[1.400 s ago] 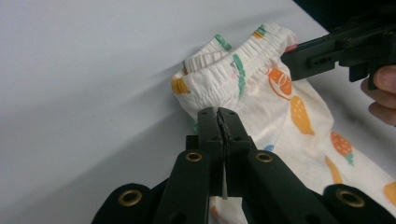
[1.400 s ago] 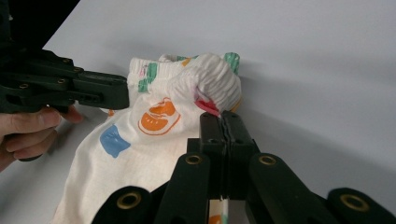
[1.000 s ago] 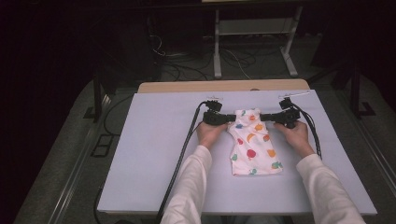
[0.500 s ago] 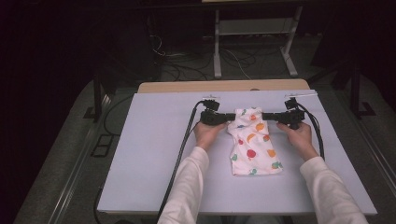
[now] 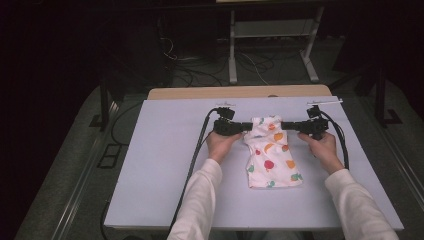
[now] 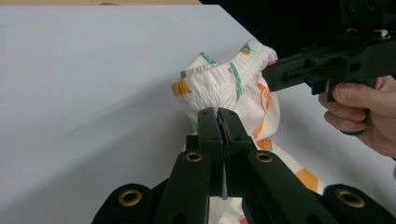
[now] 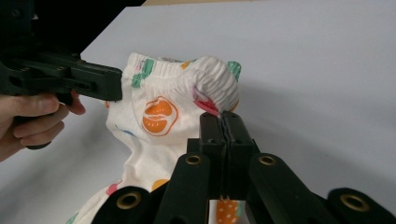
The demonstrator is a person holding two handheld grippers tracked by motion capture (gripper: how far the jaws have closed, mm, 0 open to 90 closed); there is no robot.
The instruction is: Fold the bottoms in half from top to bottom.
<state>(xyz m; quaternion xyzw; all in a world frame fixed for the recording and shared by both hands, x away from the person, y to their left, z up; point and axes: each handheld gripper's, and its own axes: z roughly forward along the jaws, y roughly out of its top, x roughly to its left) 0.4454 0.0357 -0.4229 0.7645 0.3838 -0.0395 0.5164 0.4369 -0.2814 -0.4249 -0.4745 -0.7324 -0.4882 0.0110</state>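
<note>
- The pale surface (image 5: 150, 165) takes up most of the high view, with its wooden edge showing at the far side.
- On it, right of centre, lies the fruit-print garment (image 5: 272, 160), its elastic waistband end lifted and the rest trailing toward the person.
- Left gripper (image 5: 246, 126) comes in from the left, jaws clamped tight on the waistband's left corner.
- Right gripper (image 5: 285, 125) mirrors it, jaws pinched shut on the right corner, waistband bunched between the two.
</note>
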